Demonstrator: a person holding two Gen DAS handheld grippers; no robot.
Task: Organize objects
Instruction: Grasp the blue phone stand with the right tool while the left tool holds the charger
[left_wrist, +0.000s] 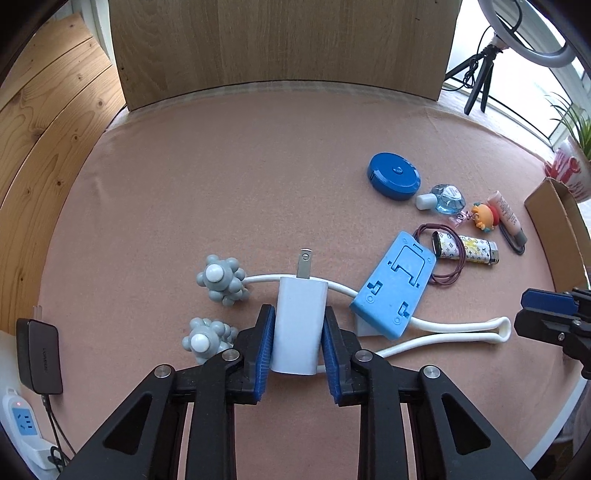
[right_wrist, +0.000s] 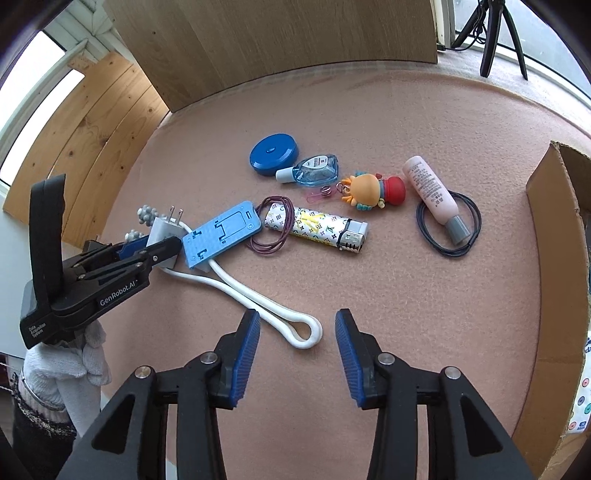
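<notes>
Between the blue pads of the left tongs stands a white plug adapter, both pads pressed against its sides and its metal prongs pointing away from the camera. Across the same white adapter's far end runs a white looped massager, whose two grey knobbed heads lie just left of the tongs. A light blue phone stand rests on the massager's arms just to the right. The right tongs hang open above the pink surface, nothing between the pads, with the massager's white loop just ahead of them. Farther out lie a patterned lighter threaded through a maroon hair tie, a cartoon figure, a blue round case, a small clear blue bottle and a pink tube over a dark hair tie. A cardboard box stands at the right edge. A white-gloved hand holds the left tongs.
</notes>
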